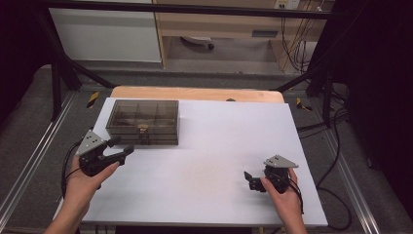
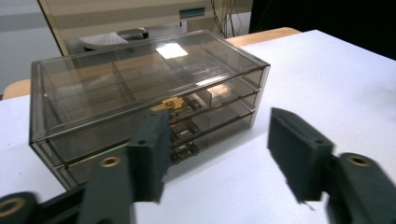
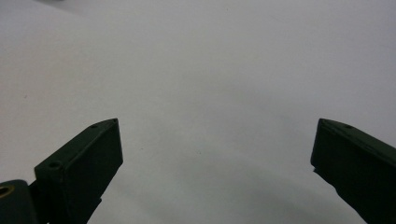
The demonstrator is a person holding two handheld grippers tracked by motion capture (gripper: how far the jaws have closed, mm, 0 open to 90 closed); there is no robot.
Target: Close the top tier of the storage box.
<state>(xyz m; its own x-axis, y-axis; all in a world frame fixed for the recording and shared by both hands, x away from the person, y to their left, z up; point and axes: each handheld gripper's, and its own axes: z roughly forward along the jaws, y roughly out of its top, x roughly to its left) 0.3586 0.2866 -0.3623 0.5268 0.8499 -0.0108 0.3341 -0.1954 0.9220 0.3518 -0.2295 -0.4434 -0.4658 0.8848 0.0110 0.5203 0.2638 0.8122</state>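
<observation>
Stage: we are approaching the drawer box (image 1: 142,122), upper left of the counter (image 1: 219,161) | left hand-held gripper (image 1: 122,146) spread, empty, just beside it | right hand-held gripper (image 1: 249,181) spread, lower right | drawers closed, opening pending.

White tabletop (image 1: 209,161) laid over a wooden board (image 1: 195,93), whose far edge shows beyond it. Black frame bars (image 1: 58,63) cross the far left and right. Grey floor (image 1: 29,126) surrounds the table. Far right, loose cables (image 1: 294,48) hang beside a light wooden cabinet (image 1: 219,24); far left, a white panel (image 1: 104,36).
</observation>
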